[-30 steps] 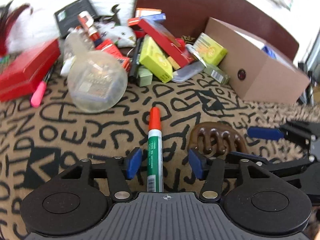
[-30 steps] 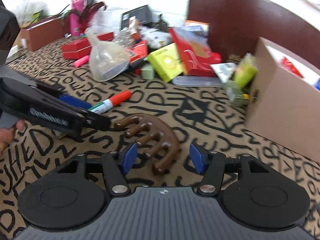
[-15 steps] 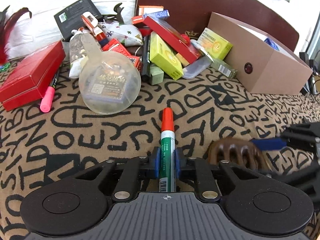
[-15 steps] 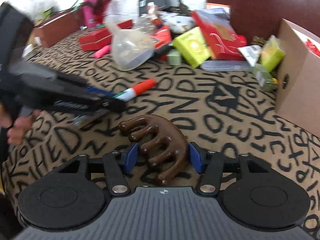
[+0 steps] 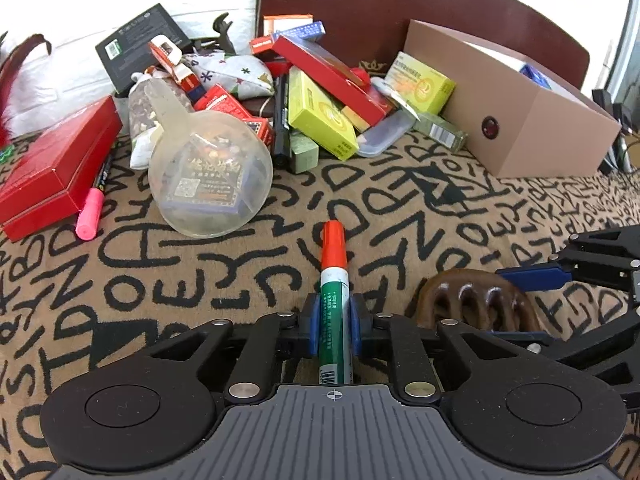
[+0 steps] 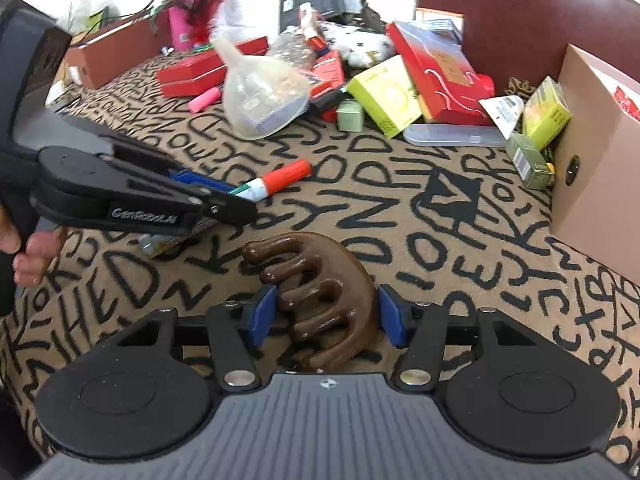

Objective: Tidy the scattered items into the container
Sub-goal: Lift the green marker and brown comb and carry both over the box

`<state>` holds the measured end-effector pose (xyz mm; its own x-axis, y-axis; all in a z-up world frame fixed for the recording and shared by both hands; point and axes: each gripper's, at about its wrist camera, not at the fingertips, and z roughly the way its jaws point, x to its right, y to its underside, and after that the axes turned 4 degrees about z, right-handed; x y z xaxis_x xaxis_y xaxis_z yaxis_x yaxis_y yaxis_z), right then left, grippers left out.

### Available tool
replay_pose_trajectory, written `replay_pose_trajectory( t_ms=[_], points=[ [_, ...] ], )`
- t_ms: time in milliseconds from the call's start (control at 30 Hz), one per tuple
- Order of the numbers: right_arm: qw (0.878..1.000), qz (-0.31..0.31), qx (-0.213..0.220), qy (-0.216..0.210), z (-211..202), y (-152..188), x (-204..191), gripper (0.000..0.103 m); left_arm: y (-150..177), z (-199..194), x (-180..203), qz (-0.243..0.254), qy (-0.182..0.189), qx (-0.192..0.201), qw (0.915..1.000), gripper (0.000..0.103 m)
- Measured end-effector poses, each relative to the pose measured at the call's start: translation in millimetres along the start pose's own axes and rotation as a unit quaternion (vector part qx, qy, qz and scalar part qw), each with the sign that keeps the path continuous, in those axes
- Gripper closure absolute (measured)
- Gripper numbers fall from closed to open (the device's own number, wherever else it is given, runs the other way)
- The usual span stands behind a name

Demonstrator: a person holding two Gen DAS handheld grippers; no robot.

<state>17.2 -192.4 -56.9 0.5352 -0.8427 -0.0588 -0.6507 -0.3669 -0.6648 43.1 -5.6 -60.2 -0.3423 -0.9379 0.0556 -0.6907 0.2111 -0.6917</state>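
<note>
My left gripper (image 5: 334, 322) is shut on a green marker with an orange cap (image 5: 334, 276), which points away over the patterned cloth; it also shows in the right wrist view (image 6: 276, 180). My right gripper (image 6: 324, 312) has its blue pads on both sides of a brown wooden comb-shaped massager (image 6: 320, 300); the pads touch or nearly touch it. The massager also shows in the left wrist view (image 5: 476, 306). The open cardboard box (image 5: 512, 108) stands at the far right, and in the right wrist view (image 6: 600, 152).
A pile of scattered items lies at the back: a clear plastic funnel (image 5: 208, 176), red boxes (image 5: 52, 164), yellow-green boxes (image 5: 320, 114), a pink highlighter (image 5: 90, 212), a clear flat case (image 5: 384, 136). A dark chair back (image 5: 400, 12) stands behind.
My left gripper closed on the marker and now holds it. My right gripper moved forward around the massager and its pads narrowed onto its sides.
</note>
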Motion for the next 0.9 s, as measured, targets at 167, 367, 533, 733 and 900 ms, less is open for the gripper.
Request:
replay_pose_trajectory(
  t_ms=[167, 367, 533, 733, 900],
  points=[
    [1.0, -0.004, 0.004, -0.003, 4, 1, -3, 0.039, 1, 2, 6, 0.013, -0.003, 0.008, 0.9999, 0.07],
    [1.0, 0.0, 0.01, 0.01, 9, -3, -8, 0.044, -1, 10, 21, 0.049, -0.021, 0.022, 0.9983, 0.069],
    [1.0, 0.027, 0.011, 0.01, -2, 5, -8, 0.044, 3, -1, 24, 0.041, -0.011, 0.01, 0.9991, 0.092],
    [0.997, 0.071, 0.021, -0.001, -23, 19, -4, 0.044, 10, -17, 28, 0.008, 0.032, 0.0, 0.9995, 0.093],
    [0.992, 0.12, 0.047, -0.007, -43, 27, 3, 0.044, 4, -27, 41, 0.004, 0.056, 0.014, 0.9984, 0.093]
  ],
)
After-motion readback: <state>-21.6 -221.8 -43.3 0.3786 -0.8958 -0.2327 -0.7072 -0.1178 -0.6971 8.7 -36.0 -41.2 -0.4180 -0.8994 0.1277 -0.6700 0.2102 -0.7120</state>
